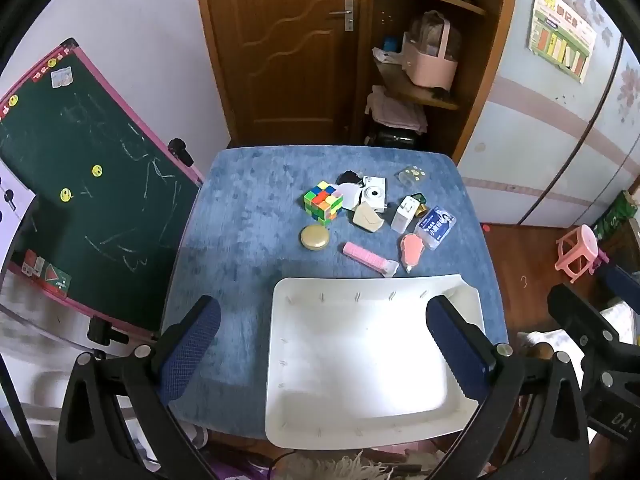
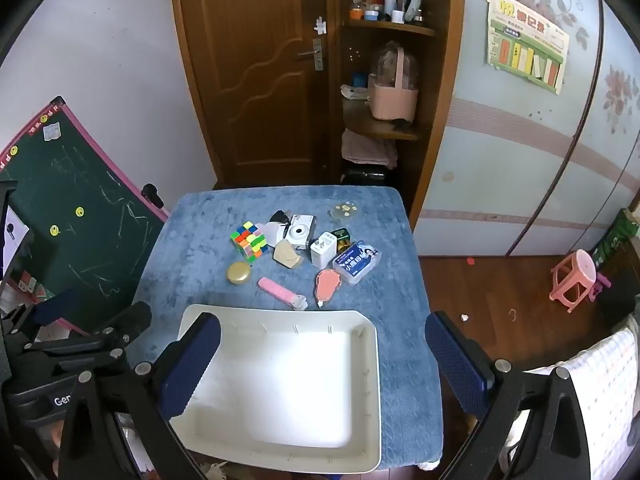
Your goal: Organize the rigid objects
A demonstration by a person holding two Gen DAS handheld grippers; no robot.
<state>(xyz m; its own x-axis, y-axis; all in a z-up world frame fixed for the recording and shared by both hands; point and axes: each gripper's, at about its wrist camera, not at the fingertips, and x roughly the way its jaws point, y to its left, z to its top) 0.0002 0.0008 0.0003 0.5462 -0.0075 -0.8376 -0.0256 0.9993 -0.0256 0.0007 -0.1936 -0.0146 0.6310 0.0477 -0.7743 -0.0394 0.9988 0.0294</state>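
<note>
Both grippers hovered wide apart and empty over the near end of the blue plush-covered table (image 1: 240,208).

In the lower middle of both views lay the shallow white plastic tray (image 1: 280,360), bare inside. The left gripper (image 1: 324,352) and right gripper (image 2: 324,364) held nothing. Beyond the tray, mid-frame, sat the multicoloured puzzle cube (image 1: 323,202), round gold tin (image 1: 315,237), pink rectangular bar (image 1: 365,256), small white toy camera (image 1: 374,193) and white charger block (image 1: 405,214), clustered together.
</note>
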